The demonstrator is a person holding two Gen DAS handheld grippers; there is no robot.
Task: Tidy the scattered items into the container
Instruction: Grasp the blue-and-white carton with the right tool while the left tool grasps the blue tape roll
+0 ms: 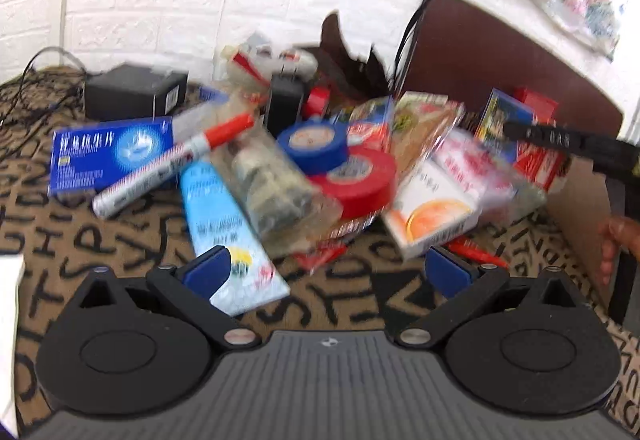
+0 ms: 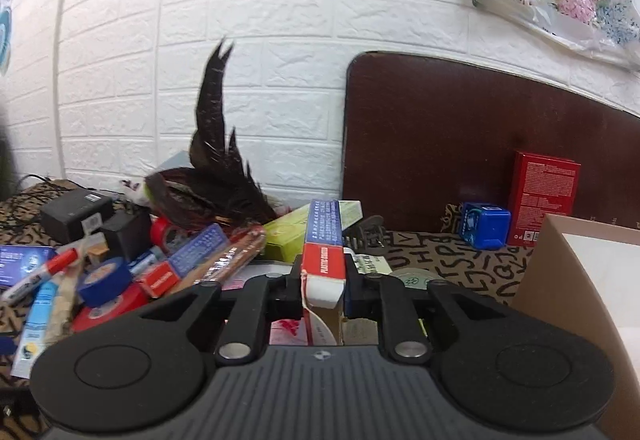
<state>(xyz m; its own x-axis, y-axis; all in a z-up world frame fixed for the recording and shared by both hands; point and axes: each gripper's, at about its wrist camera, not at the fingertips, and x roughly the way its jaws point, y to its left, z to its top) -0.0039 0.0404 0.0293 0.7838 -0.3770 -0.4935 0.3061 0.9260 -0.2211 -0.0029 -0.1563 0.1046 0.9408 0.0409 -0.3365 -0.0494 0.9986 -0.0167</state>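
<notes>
open patterned worktop (image 2: pixel 464 260) lies between the pile and the cardboard container (image 2: pixel 576 304) at the right edge. a dark feather (image 2: pixel 216 144) and a brown board (image 2: pixel 460 144) stand behind. the right hand-held gripper (image 2: pixel 322 280) is clamped on a long red-and-blue box (image 2: pixel 323 236), its long axis pointing away. the left hand-held gripper (image 1: pixel 328 272) is spread apart, empty.

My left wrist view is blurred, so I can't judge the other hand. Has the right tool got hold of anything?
Observer: Yes, the right tool is shut on a narrow red, white and blue box.
Operator: Where is the container from there?
Observer: The cardboard container stands just to that tool's right, white inside.
Operator: Any strays over there?
Observer: A small blue box stands beside a tall red box, by the brown board.
</notes>
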